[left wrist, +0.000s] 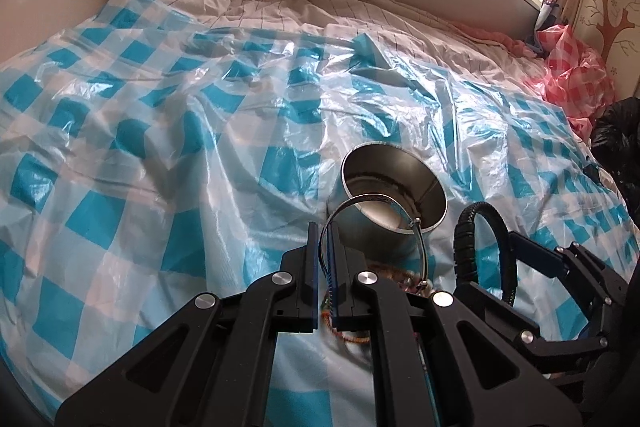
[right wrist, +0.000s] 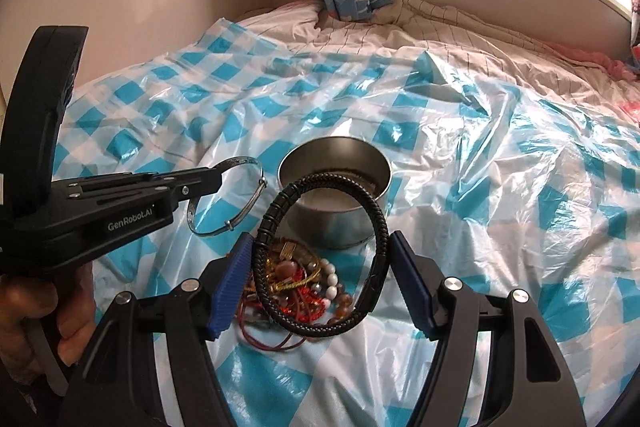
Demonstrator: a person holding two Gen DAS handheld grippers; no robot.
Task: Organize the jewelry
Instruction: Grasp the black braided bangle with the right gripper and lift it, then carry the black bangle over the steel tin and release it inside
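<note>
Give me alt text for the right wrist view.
The right tool holds a black braided bracelet upright above a jewelry pile, near a metal tin. At left, the left tool grips a silver bangle over checked plastic.

Glossy, crinkled plastic sheet (right wrist: 480, 155) in blue and white checks lies over the bed's soft matt striped cloth (right wrist: 440, 27), catching the window light. The round tin (right wrist: 340, 219) shows brushed, dull-shining metal, and the thin bangle (right wrist: 224, 223) beside it gleams as smooth silver metal, while the black bracelet (right wrist: 320, 255) looks like braided matt leather with a ribbed section. The hand-held gripper (right wrist: 320, 291) is matt black plastic, its pads (right wrist: 230, 287) ridged blue rubber, its pivots polished metal.
</note>
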